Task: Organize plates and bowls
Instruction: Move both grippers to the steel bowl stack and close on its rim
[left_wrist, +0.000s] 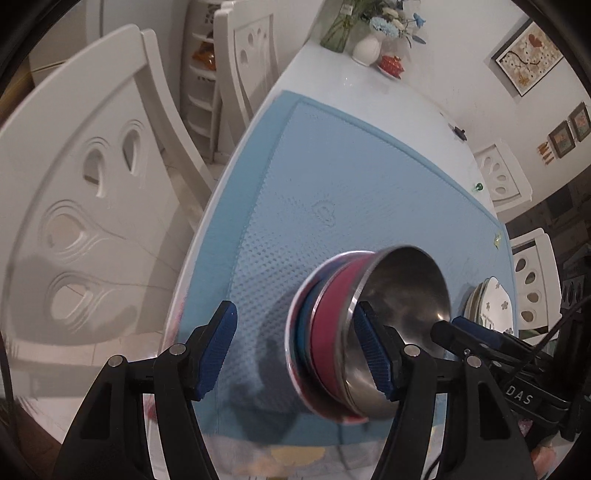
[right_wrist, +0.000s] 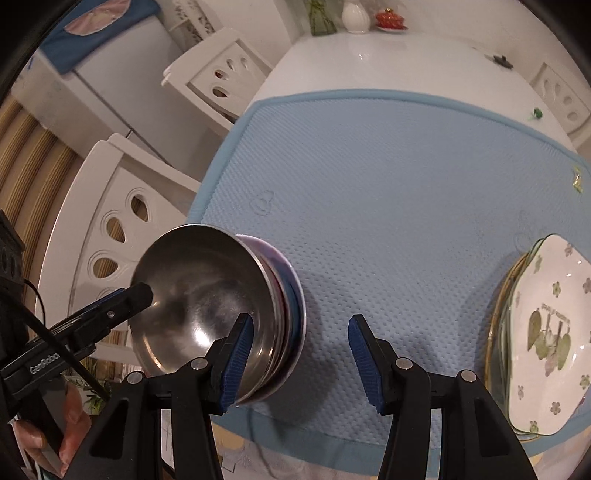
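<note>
Blue textured mat (right_wrist: 388, 177) covers the near end of a white table (right_wrist: 351, 62). White chairs (left_wrist: 92, 177) stand along the table's left side.

Stack of bowls (left_wrist: 369, 332) sits on the mat near its near edge, left of centre in the right wrist view. Top bowl is bare steel (right_wrist: 199, 295); below it a red band (left_wrist: 328, 325), then a blue one, then a wider pale rim at the base.

Left gripper (left_wrist: 295, 350): jaws spread, nothing between the pads. Its right-hand finger (left_wrist: 373, 354) stands just at the steel bowl's rim on the near side; contact cannot be told. Its other finger hangs over bare mat, left of the stack.

Right gripper (right_wrist: 299, 362): jaws likewise spread, only mat between them. Its left-hand finger (right_wrist: 236, 362) is in front of the steel bowl's rim; whether it touches cannot be told. In the left wrist view, this gripper's fingertip reaches over the bowl's mouth from the right.

Stack of plates (right_wrist: 546, 369) lies at the mat's near right corner, well apart from the bowls; the top one is white, squarish, with green leaf and flower print.

Far end of table: a white vase (left_wrist: 367, 50) with flowers, a glass vase (left_wrist: 338, 33), a small red lidded pot (left_wrist: 392, 64).

A hand (right_wrist: 55, 439) shows at lower left of the right wrist view.
</note>
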